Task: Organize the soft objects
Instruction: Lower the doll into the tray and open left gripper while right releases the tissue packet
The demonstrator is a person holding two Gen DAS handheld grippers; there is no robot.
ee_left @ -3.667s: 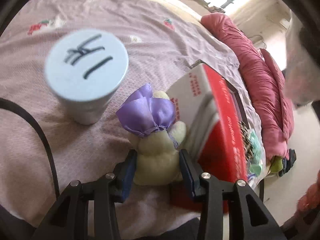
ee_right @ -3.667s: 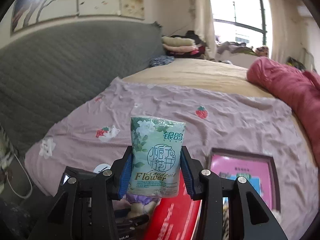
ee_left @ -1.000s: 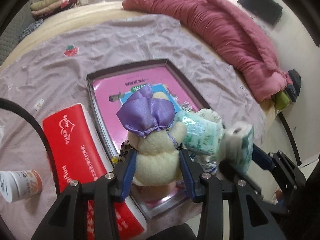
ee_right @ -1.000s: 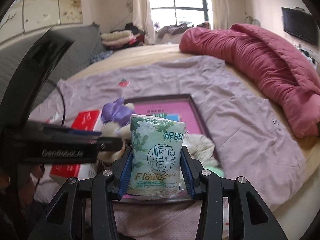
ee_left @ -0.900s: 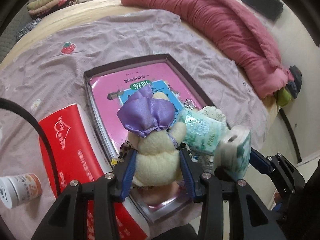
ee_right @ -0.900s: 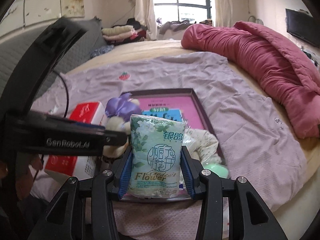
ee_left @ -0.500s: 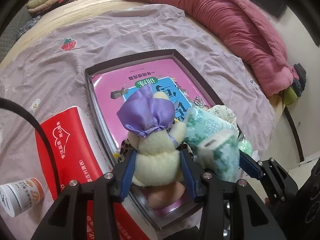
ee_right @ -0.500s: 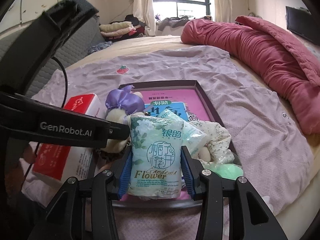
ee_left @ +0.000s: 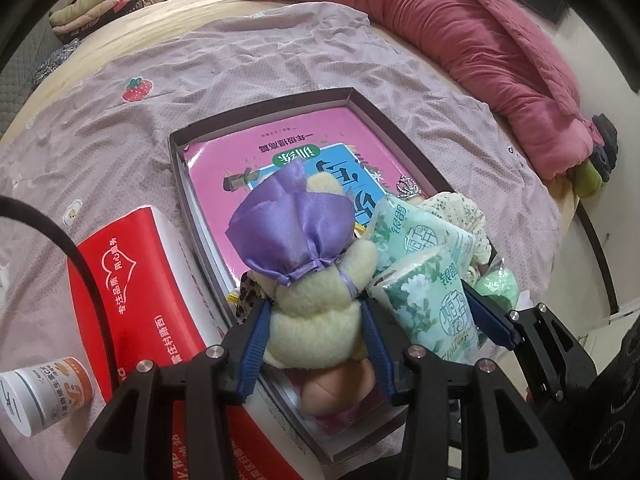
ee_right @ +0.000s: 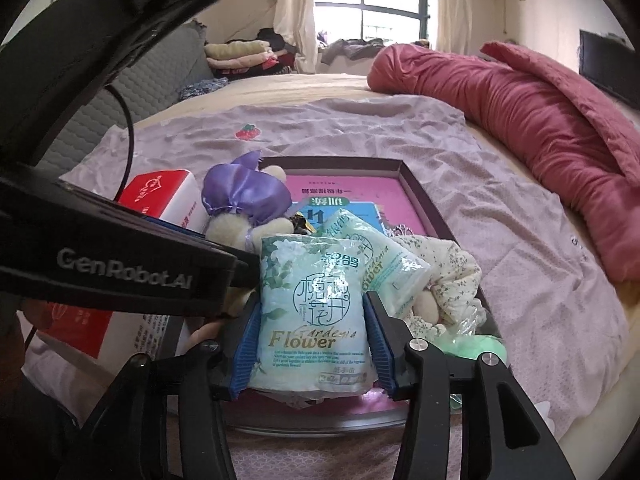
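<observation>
Left gripper (ee_left: 316,334) is clamping a cream plush toy (ee_left: 316,308) with a purple satin bonnet, holding it over the near end of the dark tray (ee_left: 384,120) on the bed; right gripper (ee_right: 306,342) is carrying a green tissue pack (ee_right: 312,312), its jaws having just been widening with the pack between the blue pads, apparently touching; a second tissue pack (ee_right: 376,252) and a floral cloth (ee_right: 452,276) are lying in the tray on a pink book (ee_left: 288,152); red box (ee_left: 132,284) is sitting just beside the tray.
</observation>
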